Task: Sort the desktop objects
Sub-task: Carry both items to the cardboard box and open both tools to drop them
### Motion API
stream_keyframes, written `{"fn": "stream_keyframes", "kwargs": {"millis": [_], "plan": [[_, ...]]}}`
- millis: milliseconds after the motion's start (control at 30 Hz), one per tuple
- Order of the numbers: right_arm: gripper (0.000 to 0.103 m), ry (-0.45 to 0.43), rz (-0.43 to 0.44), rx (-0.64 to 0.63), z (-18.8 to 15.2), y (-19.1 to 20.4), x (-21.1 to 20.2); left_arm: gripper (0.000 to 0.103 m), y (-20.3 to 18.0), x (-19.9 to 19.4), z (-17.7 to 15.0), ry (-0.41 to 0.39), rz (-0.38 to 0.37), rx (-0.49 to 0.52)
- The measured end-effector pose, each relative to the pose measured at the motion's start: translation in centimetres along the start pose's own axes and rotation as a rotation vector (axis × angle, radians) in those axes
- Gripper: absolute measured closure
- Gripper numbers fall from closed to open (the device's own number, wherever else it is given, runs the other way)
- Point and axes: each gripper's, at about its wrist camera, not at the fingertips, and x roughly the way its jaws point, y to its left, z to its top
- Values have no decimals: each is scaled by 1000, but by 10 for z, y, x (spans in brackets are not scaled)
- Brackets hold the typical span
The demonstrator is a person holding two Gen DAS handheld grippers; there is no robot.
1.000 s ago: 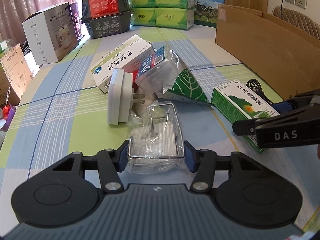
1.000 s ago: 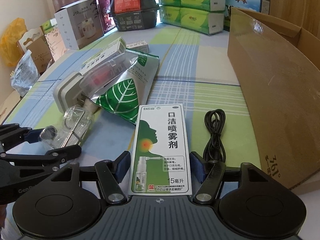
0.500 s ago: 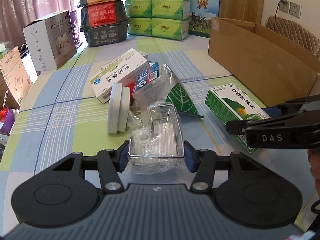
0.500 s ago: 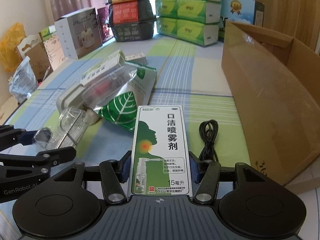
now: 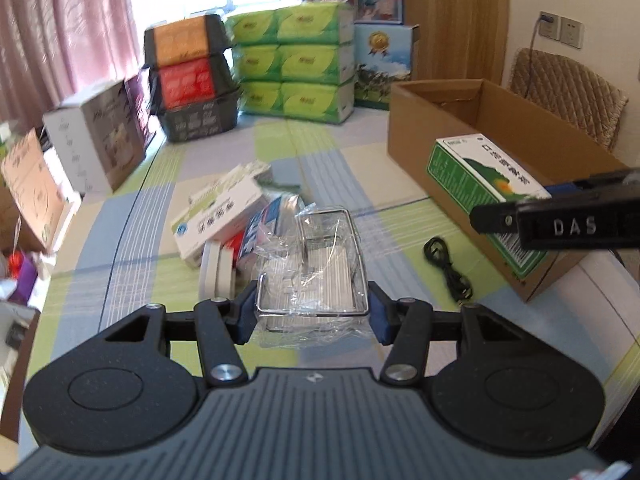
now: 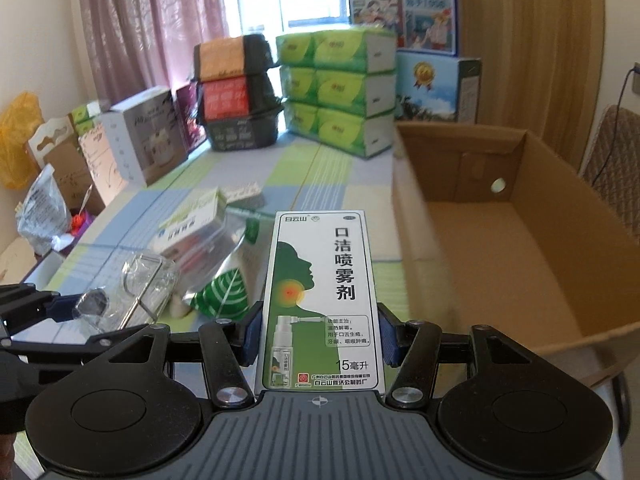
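Transport step. Left gripper, jaws clamped on a plastic-wrapped wire rack, holds it above the table's pile. Right gripper, jaws clamped on a throat-spray box, nears the empty cardboard box; next, judged: carry over the rim, release.

A: What is the green box?
B: A long green-and-white spray box, printed face up, with a head silhouette and a small spray bottle drawn on it. It is held off the table, level, beside the open cardboard box.

A: And the clear item?
B: A clear plastic packet with a wire frame inside, crinkled and shiny, raised above the checked tablecloth.

A: What remains on the table?
B: A white medicine box in a small pile, a leaf-patterned pouch and a coiled black cable near the cardboard box.
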Motion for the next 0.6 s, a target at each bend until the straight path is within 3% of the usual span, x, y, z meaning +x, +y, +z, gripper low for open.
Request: {"fn": "stream_keyframes", "kwargs": {"millis": [267,600], "plan": [[50,-58,-80,16,39,-52,-53,54,-56,-17,48,-70,-80,27],[50,-67,-171,48,49,-128,-81,54,-133,-9,95,-106,-180,99]]}}
